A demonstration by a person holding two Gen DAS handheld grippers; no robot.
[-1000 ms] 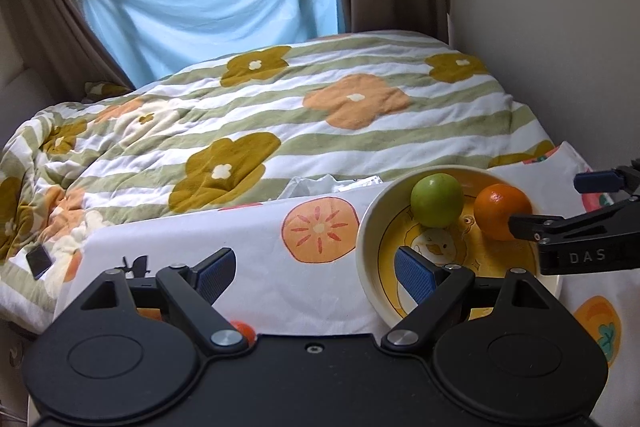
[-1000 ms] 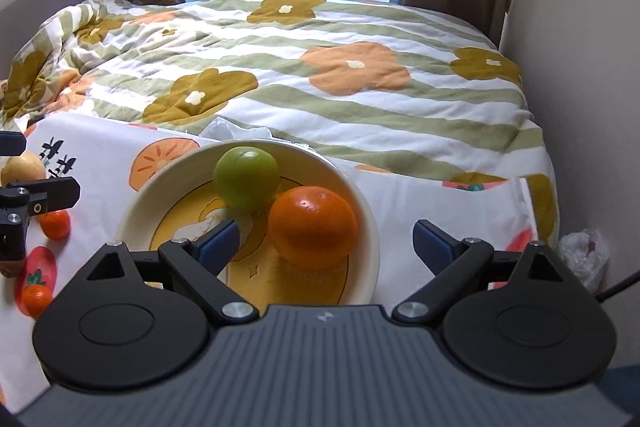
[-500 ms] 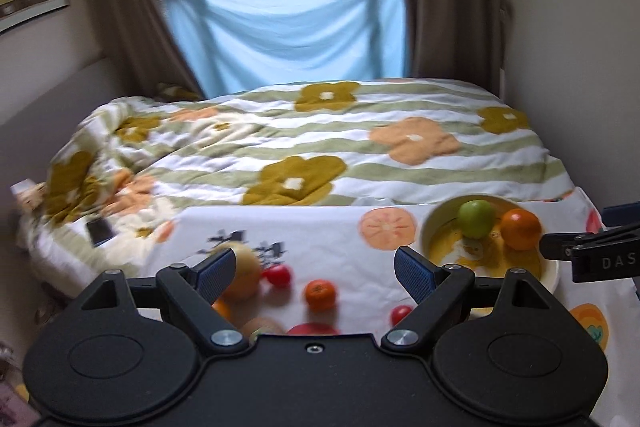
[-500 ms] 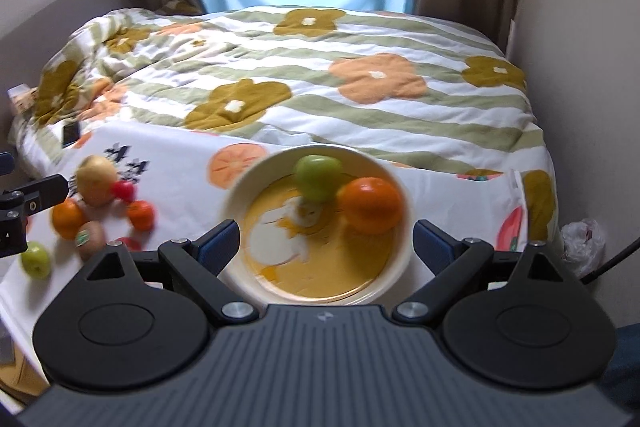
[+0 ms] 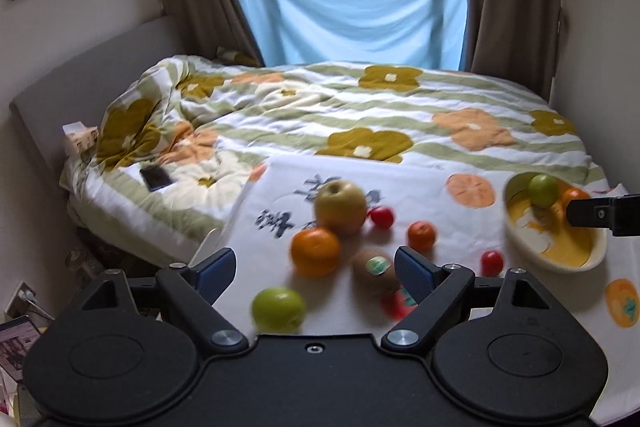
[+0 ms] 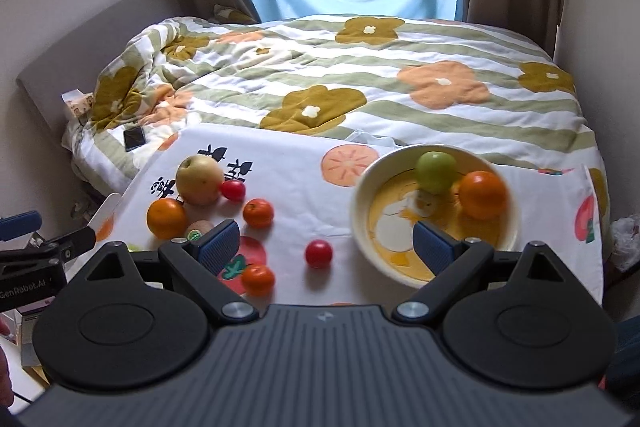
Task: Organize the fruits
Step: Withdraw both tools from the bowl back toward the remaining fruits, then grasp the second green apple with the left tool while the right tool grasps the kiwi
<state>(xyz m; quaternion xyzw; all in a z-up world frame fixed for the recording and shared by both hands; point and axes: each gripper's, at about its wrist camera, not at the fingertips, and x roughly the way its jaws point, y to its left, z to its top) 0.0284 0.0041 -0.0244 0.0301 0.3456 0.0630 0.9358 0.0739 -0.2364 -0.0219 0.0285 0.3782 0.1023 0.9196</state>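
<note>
We see a cream bowl [image 6: 362,227] with a yellow inside, a white cloth [image 6: 288,167] printed with orange fruit, and a green-striped quilt [image 6: 400,75] with ochre flowers.

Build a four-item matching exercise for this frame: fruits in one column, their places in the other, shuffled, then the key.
Things:
1. green apple
2. kiwi
3. yellow pear
4. loose cherry tomato

Places:
A. alone on the cloth, just left of the bowl
B. inside the bowl, beside an orange
C. at the far end of the cluster, near the black printed characters
D. in the cluster on the cloth, sticker facing up

Pairs: 1-B, 2-D, 3-C, 4-A
</note>
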